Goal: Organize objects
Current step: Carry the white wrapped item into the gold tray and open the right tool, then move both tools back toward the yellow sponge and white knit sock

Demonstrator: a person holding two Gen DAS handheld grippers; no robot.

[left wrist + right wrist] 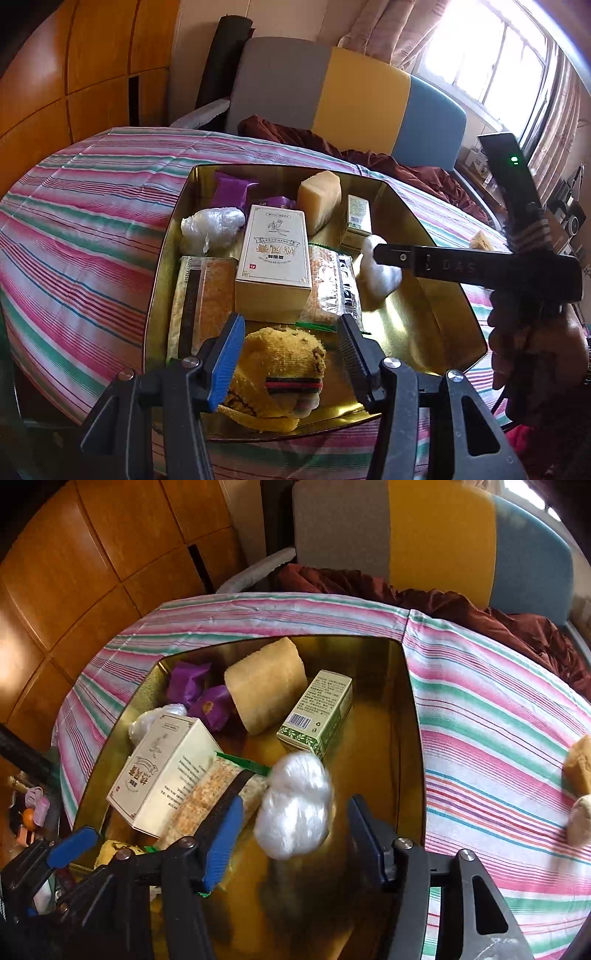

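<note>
On the striped pink-and-green tablecloth [480,709] sits my gold metal tray [369,716]. My right gripper [291,834] stands open, the white plastic-wrapped bundle [295,805] loose at centre frame. My left gripper [291,354] straddles, ungripped, the yellow knitted sock [280,373] at lower centre, ready for sorting.
</note>
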